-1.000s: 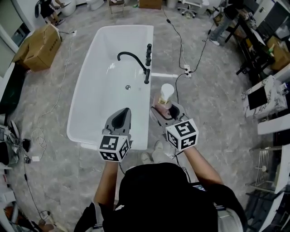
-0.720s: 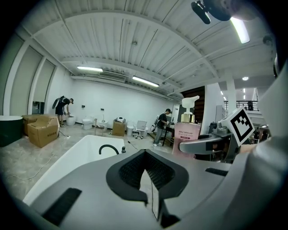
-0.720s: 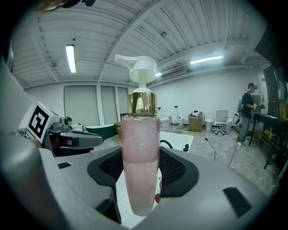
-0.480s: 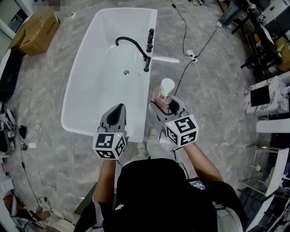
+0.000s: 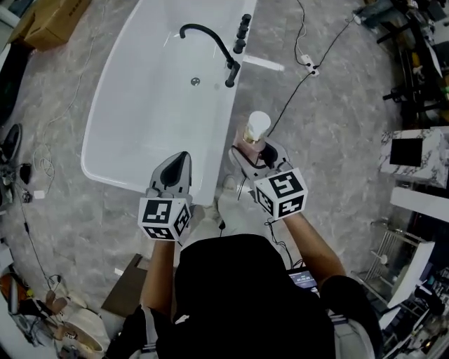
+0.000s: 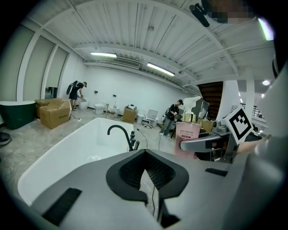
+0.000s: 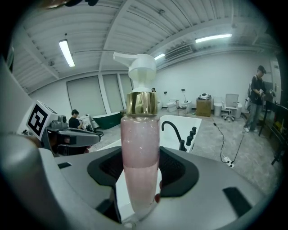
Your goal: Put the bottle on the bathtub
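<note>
A pink pump bottle [image 7: 140,152] with a gold collar and white pump head stands upright between the jaws of my right gripper [image 7: 139,197], which is shut on it. In the head view the bottle [image 5: 255,137] hangs over the floor just right of the bathtub's near right rim [image 5: 210,151]. The white bathtub [image 6: 67,148] has a black curved faucet [image 5: 210,38] on its right rim. My left gripper [image 5: 175,170] is over the tub's near corner, jaws together, holding nothing. In the left gripper view the bottle [image 6: 187,134] shows at the right.
Cables and a power strip [image 5: 309,66] lie on the marble floor right of the tub. A cardboard box [image 5: 42,14] sits at the far left. Shelving and tables [image 5: 414,154] stand at the right. People work in the background [image 7: 258,96].
The tub has shifted up and left in the head view as the person stepped back and turned. Both grippers keep their pose, the bottle still held in the right one.
</note>
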`<act>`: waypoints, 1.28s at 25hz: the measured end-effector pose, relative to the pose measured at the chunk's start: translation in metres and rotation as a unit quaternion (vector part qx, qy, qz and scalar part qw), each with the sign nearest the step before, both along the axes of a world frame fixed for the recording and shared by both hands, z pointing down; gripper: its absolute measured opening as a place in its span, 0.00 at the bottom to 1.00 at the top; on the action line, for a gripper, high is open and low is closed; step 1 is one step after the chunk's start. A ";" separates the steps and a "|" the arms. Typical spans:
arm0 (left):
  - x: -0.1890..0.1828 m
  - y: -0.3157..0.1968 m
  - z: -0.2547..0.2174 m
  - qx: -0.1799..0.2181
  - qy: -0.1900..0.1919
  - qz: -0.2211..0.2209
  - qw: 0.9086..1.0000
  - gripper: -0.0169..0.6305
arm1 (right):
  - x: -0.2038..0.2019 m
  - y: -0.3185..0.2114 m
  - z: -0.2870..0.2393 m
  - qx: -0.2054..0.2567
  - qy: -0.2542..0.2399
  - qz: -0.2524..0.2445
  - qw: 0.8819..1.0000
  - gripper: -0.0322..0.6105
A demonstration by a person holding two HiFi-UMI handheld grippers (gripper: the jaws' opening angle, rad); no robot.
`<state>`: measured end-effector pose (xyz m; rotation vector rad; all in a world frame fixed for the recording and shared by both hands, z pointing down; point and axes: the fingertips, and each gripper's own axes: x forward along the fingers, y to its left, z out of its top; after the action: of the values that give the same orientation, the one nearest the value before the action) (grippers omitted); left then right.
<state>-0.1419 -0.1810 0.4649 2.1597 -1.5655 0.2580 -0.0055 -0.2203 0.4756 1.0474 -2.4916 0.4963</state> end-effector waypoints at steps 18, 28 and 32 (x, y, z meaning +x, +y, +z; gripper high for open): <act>0.009 -0.019 0.129 -0.098 0.005 -0.003 0.995 0.04 | -0.029 -0.053 0.130 -0.067 0.040 -0.046 0.996 0.42; -0.002 -0.020 0.188 -0.128 0.010 -0.016 0.992 0.04 | -0.042 -0.073 0.202 -0.086 0.055 -0.047 0.994 0.42; -0.002 -0.026 0.205 -0.135 0.012 -0.019 0.991 0.04 | -0.044 -0.084 0.226 -0.083 0.064 -0.049 0.993 0.42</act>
<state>-0.1436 -0.2070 0.6694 1.9168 -1.4645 0.4056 -0.0492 -0.3046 0.7016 0.8600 -2.3315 0.5774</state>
